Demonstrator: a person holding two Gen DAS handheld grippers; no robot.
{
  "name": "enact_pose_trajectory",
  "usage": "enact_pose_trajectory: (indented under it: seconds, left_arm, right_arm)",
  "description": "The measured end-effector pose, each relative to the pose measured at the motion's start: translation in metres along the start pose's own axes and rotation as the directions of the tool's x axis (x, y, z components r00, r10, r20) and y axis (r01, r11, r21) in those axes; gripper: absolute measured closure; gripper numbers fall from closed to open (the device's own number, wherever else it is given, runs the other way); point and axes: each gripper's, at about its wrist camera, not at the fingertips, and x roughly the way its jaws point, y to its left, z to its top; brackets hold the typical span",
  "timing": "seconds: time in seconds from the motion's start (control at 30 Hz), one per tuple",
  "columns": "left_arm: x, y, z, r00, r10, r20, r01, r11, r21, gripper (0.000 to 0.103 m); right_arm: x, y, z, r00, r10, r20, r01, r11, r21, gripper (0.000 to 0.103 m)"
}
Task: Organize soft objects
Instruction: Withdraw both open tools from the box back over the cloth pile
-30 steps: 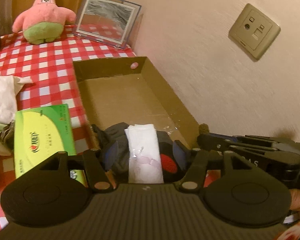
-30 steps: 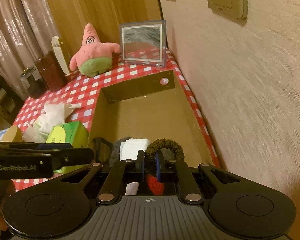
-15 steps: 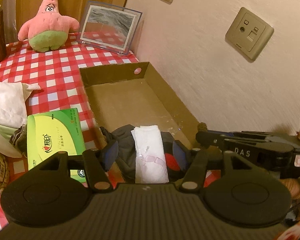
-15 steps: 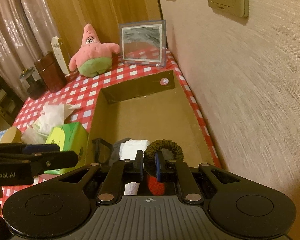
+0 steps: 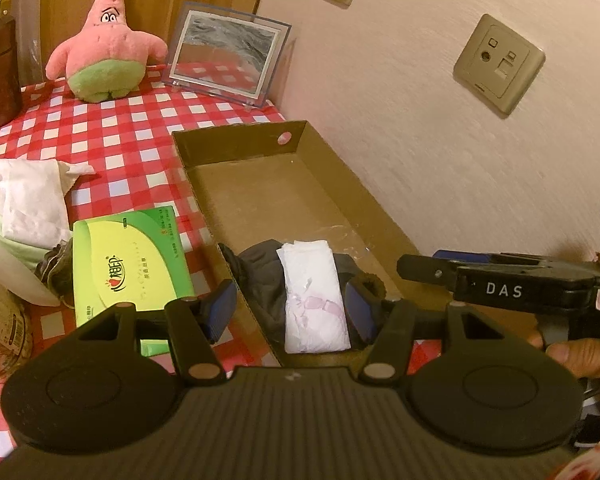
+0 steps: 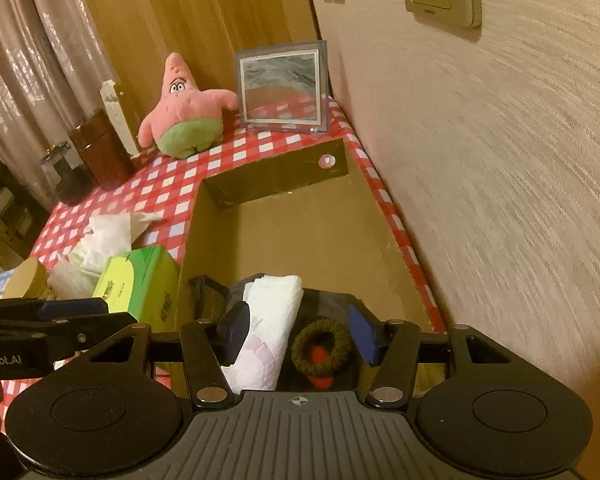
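A shallow cardboard box point(image 5: 260, 200) point(image 6: 308, 232) lies along the wall. At its near end lie a dark cloth point(image 5: 260, 276), a folded white towel point(image 5: 312, 304) point(image 6: 272, 320) and a dark knitted ring with a red core point(image 6: 321, 346). My left gripper point(image 5: 290, 312) is open above the towel and holds nothing. My right gripper point(image 6: 300, 334) is open above the ring, not touching it. A pink starfish plush point(image 5: 104, 48) point(image 6: 184, 116) sits at the far end of the table.
A green tissue box point(image 5: 128, 264) point(image 6: 140, 280) lies left of the cardboard box. Crumpled white tissues point(image 5: 32, 196) and bags lie further left. A framed picture point(image 5: 228, 52) leans at the back. A brown canister point(image 6: 100, 152) stands far left. The wall runs close on the right.
My right gripper has opened and let go of the knitted ring, which now lies in the box beside the towel. My left gripper has lifted and drawn back, still open.
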Motion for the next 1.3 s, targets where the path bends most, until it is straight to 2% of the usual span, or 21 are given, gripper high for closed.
enact_pose_trajectory:
  seconds: [0.43, 0.6, 0.8, 1.1, 1.3]
  left_arm:
    - [-0.028, -0.004, -0.006, 1.0, -0.019, 0.019, 0.017, 0.998, 0.067, 0.046]
    - [-0.044, 0.0, -0.01, 1.0, -0.018, 0.025, 0.015, 0.994, 0.112, 0.041]
    - [-0.066, 0.022, -0.009, 0.999, -0.004, 0.039, -0.002, 0.989, 0.15, 0.036]
    - [-0.106, 0.077, 0.001, 0.997, 0.054, 0.053, -0.064, 0.972, 0.227, 0.034]
    - [-0.128, 0.116, 0.006, 0.993, 0.104, 0.049, -0.114, 0.956, 0.271, 0.033]
  right_arm:
    - [-0.019, 0.03, -0.001, 1.0, 0.024, 0.005, -0.024, 0.998, -0.063, 0.048]
    - [-0.024, 0.046, 0.004, 0.999, 0.048, 0.011, -0.047, 0.993, -0.107, 0.048]
    - [-0.024, 0.073, 0.012, 0.995, 0.1, 0.005, -0.097, 0.975, -0.201, 0.048]
    - [-0.011, 0.121, 0.023, 0.987, 0.158, -0.038, -0.161, 0.913, -0.375, 0.048]
    - [0.003, 0.159, 0.026, 0.976, 0.2, -0.089, -0.216, 0.816, -0.536, 0.048]
